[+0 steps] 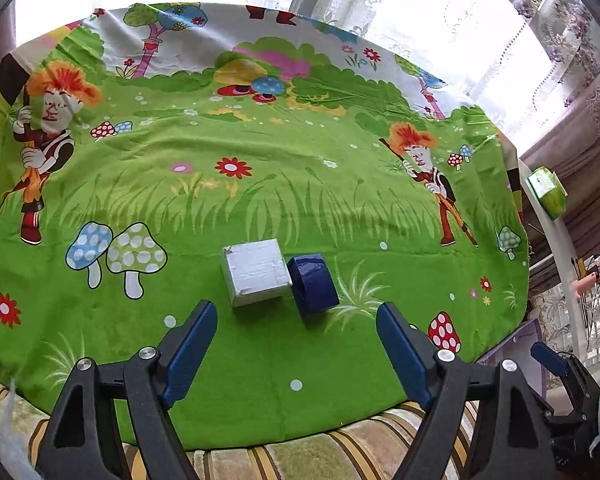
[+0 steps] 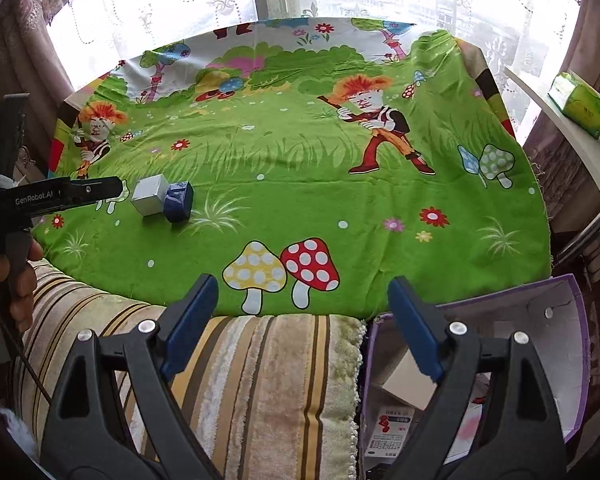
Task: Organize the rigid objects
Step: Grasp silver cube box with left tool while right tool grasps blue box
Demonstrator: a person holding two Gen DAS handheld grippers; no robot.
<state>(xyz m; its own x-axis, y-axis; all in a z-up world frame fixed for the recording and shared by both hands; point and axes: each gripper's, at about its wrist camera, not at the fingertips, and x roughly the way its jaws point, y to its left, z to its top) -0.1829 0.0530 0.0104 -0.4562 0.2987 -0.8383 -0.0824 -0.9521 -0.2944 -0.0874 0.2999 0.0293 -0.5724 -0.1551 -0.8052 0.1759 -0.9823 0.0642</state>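
left gripper (image 1: 296,312): jaws spread wide, nothing between them, pointed at two blocks just ahead. right gripper (image 2: 302,300): jaws equally wide, empty, hanging over the near edge of the cartoon-print cloth (image 2: 340,184) and the striped towel (image 2: 260,380).

task things: a silver-grey cube (image 1: 255,272) and a dark blue block (image 1: 313,283) sit touching, side by side on the cloth, blue one to the right and tipped on an edge or corner. from the right wrist view both lie far left, cube (image 2: 151,194) and blue block (image 2: 178,201) beside the left gripper's body.

step in hand, as i judge it: left gripper picking one block. the pair touches, so closing on one may shove the other. better to centre the jaws on the cube alone, one finger sliding into the seam, or take the blue block from its free right side. the taped surface looks slick; grip square on flat faces.

containers: purple-edged open box (image 2: 572,344) at the cloth's near right corner, under the right gripper. it holds a pale carton and a printed packet; rest is hidden. likely the drop spot. green tissue pack (image 2: 578,104) on the sill, apart.
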